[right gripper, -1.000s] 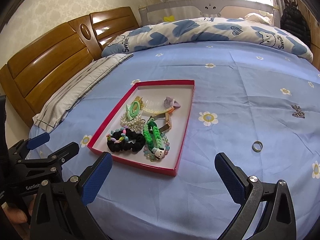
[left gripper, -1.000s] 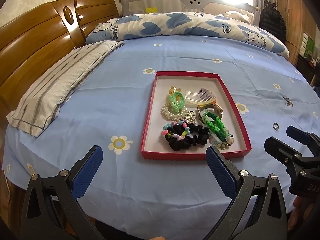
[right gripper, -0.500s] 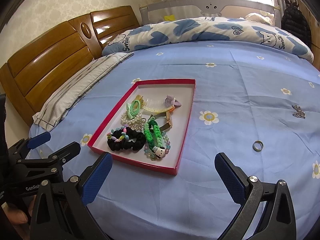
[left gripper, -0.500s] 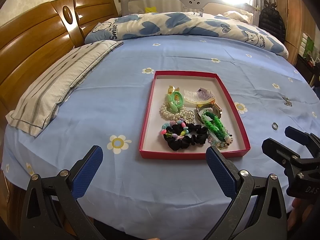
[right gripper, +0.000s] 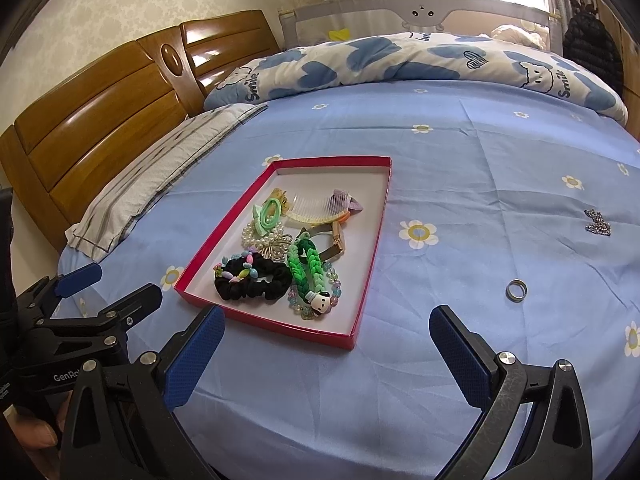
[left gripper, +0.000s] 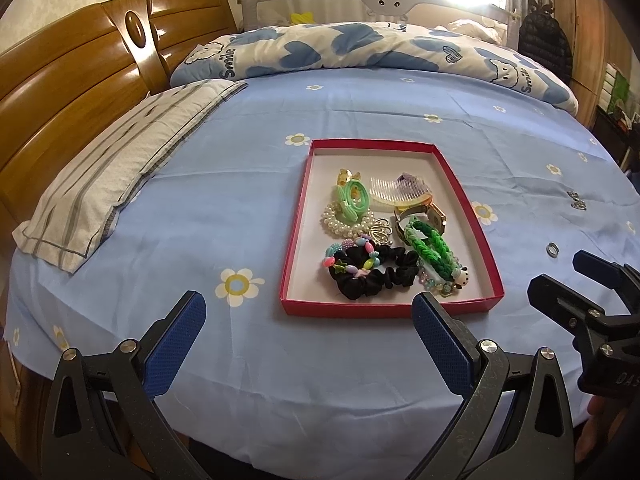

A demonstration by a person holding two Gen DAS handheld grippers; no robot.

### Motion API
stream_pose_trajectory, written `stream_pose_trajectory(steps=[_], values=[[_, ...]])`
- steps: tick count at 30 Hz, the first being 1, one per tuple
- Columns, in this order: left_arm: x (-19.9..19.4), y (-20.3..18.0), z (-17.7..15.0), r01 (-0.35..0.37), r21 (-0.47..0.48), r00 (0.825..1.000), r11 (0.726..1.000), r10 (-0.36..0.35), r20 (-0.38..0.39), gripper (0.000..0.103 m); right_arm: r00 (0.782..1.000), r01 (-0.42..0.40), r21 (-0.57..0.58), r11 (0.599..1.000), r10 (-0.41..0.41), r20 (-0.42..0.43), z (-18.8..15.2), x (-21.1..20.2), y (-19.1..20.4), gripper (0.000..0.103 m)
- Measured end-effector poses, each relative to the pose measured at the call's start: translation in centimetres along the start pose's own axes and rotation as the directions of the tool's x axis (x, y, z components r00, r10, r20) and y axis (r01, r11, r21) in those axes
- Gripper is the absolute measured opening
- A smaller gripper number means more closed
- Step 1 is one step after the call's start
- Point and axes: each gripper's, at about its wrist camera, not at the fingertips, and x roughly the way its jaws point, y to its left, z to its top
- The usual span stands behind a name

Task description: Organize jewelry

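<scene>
While you hold both grippers low over the near edge of the bed, its blue flowered sheet [left gripper: 224,184] fills most of both views, with a heart-print duvet [left gripper: 360,50] bunched along the far side and a striped pillow [left gripper: 120,160] by the wooden headboard [left gripper: 68,84]. Your left gripper [left gripper: 308,332] has its jaws spread wide and holds nothing; your right gripper [right gripper: 326,340] is likewise spread wide and empty. Between them on the sheet sits the red tray [left gripper: 296,216], shallow and white inside. In its near half lie a black scrunchie [left gripper: 376,276] with coloured beads, a green braided band [left gripper: 430,250] ending in a small panda charm, a pearl bracelet [left gripper: 338,224], a pale green hair tie [left gripper: 352,198], a clear hair comb [left gripper: 396,194] and a gold watch [left gripper: 434,212], all crowded together and overlapping. Outside the tray, to its right on the sheet, a sparkly bow clip [right gripper: 598,222] lies well apart, and a small metal ring [right gripper: 515,290] rests nearer, just beyond your right gripper's right finger.
</scene>
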Motion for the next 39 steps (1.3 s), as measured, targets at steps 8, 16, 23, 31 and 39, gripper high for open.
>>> stream_pose_trajectory(steps=[8,16,23,31,39], values=[[0.18,0.05,0.03,-0.005,0.001,1.000,1.000,0.005,-0.002,0.103,1.000,-0.001,0.002,1.000,0.001,-0.002,-0.02,0.00,0.00,0.103],[0.19,0.04,0.07,-0.007,0.003,1.000,1.000,0.007,-0.002,0.103,1.000,-0.001,0.002,1.000,0.001,-0.003,0.06,0.08,0.00,0.103],[0.18,0.01,0.13,-0.004,0.003,1.000,1.000,0.004,-0.003,0.103,1.000,-0.002,0.002,1.000,0.002,-0.002,0.07,0.08,0.02,0.103],[0.13,-0.06,0.15,-0.002,0.003,1.000,1.000,0.002,-0.003,0.103,1.000,-0.001,0.003,1.000,0.001,-0.002,0.10,0.08,0.00,0.103],[0.23,-0.38,0.35,0.002,0.010,1.000,1.000,-0.002,-0.003,0.103,1.000,-0.001,0.003,1.000,0.001,-0.002,0.10,0.08,-0.01,0.103]])
